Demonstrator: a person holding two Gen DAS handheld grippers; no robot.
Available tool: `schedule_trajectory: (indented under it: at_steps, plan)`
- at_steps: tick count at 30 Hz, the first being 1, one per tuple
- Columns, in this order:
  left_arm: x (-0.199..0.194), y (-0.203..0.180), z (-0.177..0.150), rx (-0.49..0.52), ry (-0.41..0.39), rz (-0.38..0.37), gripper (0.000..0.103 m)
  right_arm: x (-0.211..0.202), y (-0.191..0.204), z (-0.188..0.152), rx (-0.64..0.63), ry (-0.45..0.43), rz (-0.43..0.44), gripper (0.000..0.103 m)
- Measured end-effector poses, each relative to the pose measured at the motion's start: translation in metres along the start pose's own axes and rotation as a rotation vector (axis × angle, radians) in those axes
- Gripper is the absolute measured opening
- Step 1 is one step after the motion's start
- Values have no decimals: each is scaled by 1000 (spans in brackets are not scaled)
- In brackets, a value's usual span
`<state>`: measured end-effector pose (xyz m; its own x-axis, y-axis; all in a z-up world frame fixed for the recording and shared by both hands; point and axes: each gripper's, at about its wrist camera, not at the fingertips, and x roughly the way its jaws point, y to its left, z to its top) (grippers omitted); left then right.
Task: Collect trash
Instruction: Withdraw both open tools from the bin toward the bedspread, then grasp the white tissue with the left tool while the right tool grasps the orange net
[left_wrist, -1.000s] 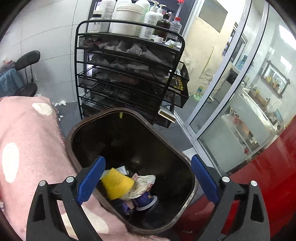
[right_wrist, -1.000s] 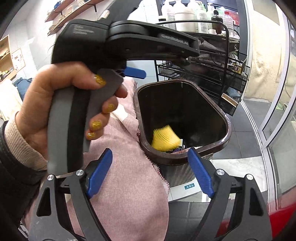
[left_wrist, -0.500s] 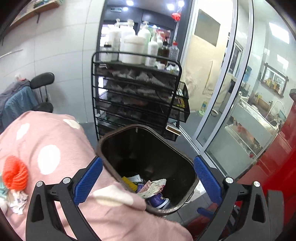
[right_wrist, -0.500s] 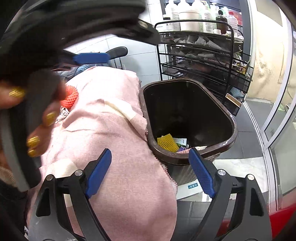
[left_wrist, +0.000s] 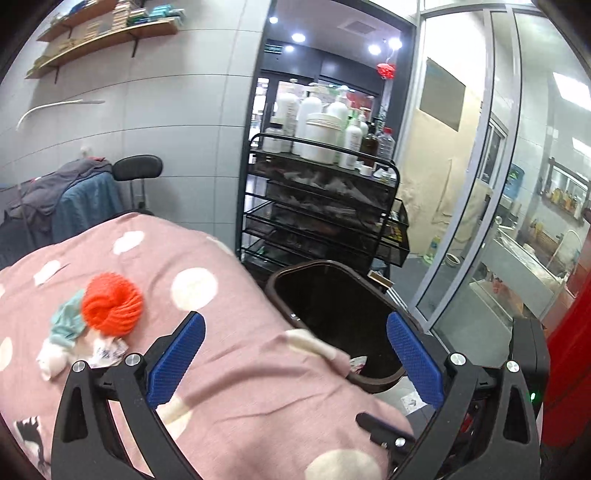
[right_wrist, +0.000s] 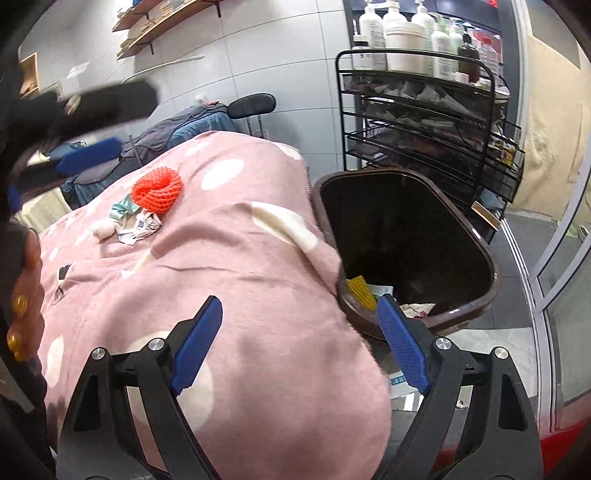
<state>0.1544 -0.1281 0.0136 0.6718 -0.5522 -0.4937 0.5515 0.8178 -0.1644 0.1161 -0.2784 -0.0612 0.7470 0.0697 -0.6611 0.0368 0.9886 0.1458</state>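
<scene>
An orange foam net (left_wrist: 112, 309) (right_wrist: 158, 189) lies on a pink dotted blanket (left_wrist: 229, 325) (right_wrist: 229, 295), with a teal scrap (left_wrist: 66, 320), a white wad (left_wrist: 51, 360) and a crumpled wrapper (right_wrist: 140, 227) beside it. A dark brown trash bin (left_wrist: 332, 291) (right_wrist: 491, 273) stands right of the blanket; a yellow foam net (right_wrist: 360, 288) and paper lie inside. My left gripper (left_wrist: 293, 360) is open and empty above the blanket's right edge. My right gripper (right_wrist: 299, 343) is open and empty over the blanket by the bin's near rim.
A black wire cart (left_wrist: 325, 206) (right_wrist: 417, 122) with white bottles stands behind the bin. A chair draped with clothes (left_wrist: 74, 199) is at the back left. Glass doors (left_wrist: 476, 221) run along the right. A red surface (left_wrist: 569, 369) sits at the right edge.
Both grippers have pulled back and left from the bin. The orange net and other scraps on the blanket have come into view. The left hand has swung out to the left.
</scene>
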Motion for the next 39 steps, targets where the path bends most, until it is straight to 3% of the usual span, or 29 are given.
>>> schedule_trajectory:
  at_steps: [15, 23, 30, 34, 39]
  plan:
    - [-60, 83, -52, -152, 15, 183, 98, 10, 63, 12, -107, -11, 89, 85]
    - [-91, 149, -83, -273, 37, 309, 98, 24, 104, 26, -177, 3, 156, 85]
    - [-86, 180, -84, -253, 82, 359, 94, 40, 134, 41, -212, 24, 212, 85]
    - [-69, 195, -74, -239, 127, 359, 85, 51, 145, 53, -225, 38, 226, 85]
    - [-38, 208, -58, -200, 181, 354, 82, 68, 151, 67, -209, 70, 238, 85]
